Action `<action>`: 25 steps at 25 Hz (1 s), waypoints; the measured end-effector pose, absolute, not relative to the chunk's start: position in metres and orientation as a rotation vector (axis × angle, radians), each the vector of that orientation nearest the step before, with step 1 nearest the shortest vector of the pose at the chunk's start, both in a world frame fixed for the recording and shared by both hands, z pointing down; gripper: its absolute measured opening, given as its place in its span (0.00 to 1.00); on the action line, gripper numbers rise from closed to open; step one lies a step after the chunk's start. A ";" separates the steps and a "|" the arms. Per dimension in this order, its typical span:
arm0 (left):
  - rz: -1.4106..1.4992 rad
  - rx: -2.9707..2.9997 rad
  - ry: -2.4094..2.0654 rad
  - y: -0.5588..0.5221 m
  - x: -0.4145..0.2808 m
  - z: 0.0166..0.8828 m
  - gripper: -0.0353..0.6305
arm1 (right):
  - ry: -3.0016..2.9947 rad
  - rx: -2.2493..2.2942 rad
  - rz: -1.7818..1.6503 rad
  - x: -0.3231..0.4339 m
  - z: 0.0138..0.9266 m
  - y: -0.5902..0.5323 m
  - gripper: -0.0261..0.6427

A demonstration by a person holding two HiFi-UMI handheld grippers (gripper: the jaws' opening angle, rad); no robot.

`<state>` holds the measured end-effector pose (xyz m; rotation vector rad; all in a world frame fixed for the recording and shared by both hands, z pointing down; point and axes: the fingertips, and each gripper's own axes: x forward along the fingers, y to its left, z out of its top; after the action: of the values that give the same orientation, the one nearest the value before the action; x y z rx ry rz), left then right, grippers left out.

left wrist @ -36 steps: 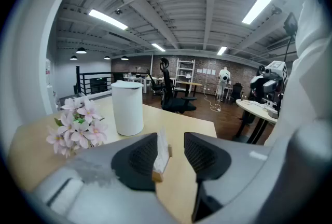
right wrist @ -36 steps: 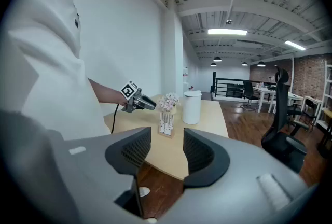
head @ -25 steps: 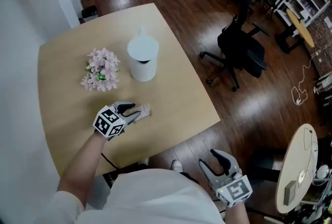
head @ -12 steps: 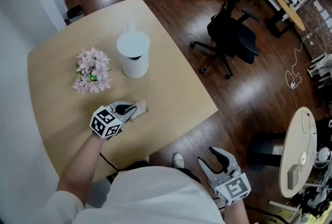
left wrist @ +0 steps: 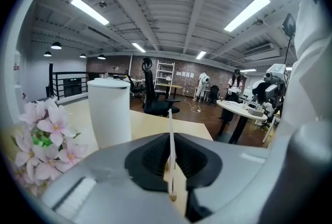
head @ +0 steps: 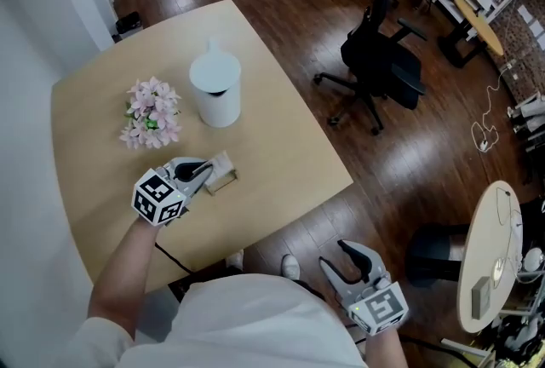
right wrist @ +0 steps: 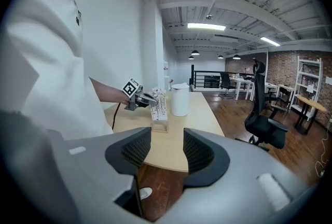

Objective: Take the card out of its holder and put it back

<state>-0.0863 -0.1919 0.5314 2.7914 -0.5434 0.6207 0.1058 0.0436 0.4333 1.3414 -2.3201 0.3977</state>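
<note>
A thin pale card (head: 219, 163) stands in a small wooden holder (head: 225, 181) on the beige table (head: 281, 162). My left gripper (head: 207, 171) reaches it from the left and is shut on the card. In the left gripper view the card (left wrist: 169, 140) shows edge-on, pinched between the dark pads (left wrist: 194, 161) of that gripper (left wrist: 170, 162). The right gripper view has the card (right wrist: 158, 105), its holder (right wrist: 160, 126) and the left gripper (right wrist: 141, 97) far off to the left. My right gripper (head: 341, 261) hangs open and empty below the table's near edge, over the floor; its own view (right wrist: 167, 153) confirms it.
A white cylindrical container (head: 215, 89) and a bunch of pink flowers (head: 151, 112) stand behind the card. A black office chair (head: 383, 60) is on the wooden floor to the right. A round white table (head: 494, 264) is at the lower right.
The left gripper's jaws, open around the card a second ago, have closed on it. The right gripper has stayed where it was.
</note>
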 end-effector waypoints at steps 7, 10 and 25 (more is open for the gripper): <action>0.521 2.818 -0.752 -0.181 -0.097 0.479 0.08 | -2.392 1.248 0.361 0.128 0.431 0.049 0.34; 0.465 2.811 -0.860 -0.166 -0.110 0.455 0.08 | -2.432 1.180 0.336 0.133 0.430 0.051 0.34; 0.380 2.528 -1.415 0.001 -0.181 0.436 0.08 | -2.600 0.701 0.216 0.148 0.448 0.060 0.34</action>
<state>-0.1806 0.0007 0.4365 2.5281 -1.4153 0.3797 0.1477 0.0603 0.4481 0.7011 -2.5999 0.2163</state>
